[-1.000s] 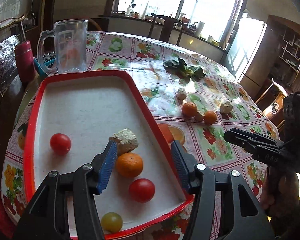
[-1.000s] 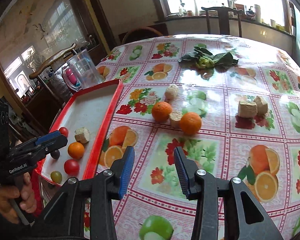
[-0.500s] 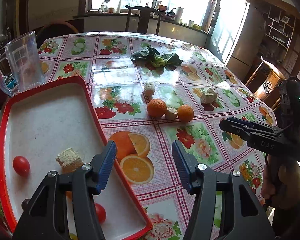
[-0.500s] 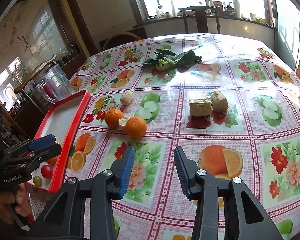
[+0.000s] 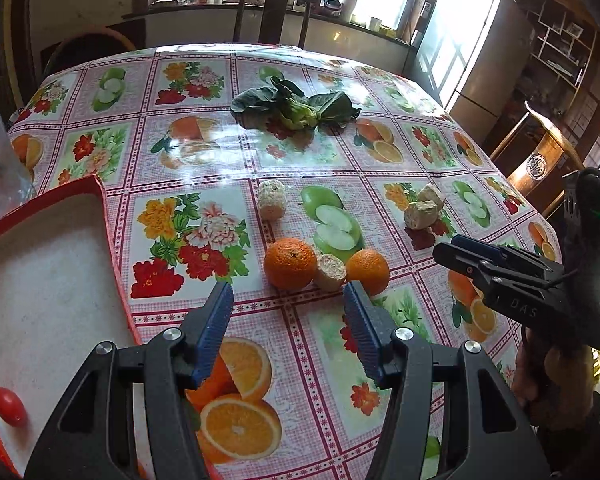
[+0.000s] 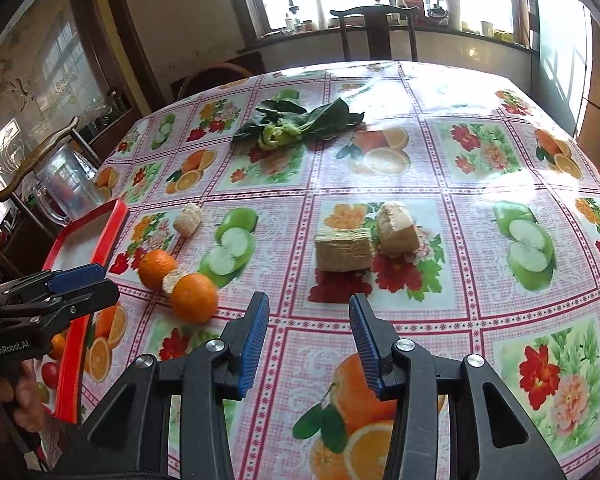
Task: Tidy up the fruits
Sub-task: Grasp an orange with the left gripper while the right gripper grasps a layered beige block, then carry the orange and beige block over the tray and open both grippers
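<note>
tongs first: my left tongs hang released over the bench, blue pads apart with nothing between them, and my right tongs are likewise parted and empty above the flowered cloth. just past the left pads sit two oranges, the bigger orange and the smaller orange, with a pale corn chunk wedged between and touching both. at the near left is the red tray, a red tomato lying in its near corner. further out a second corn piece stands alone, and two tan blocks rest side by side ahead of the right tongs. beyond those, leafy greens lie mid-bench, a clear jug stands behind the tray, and a dark chair sits at the far edge.
</note>
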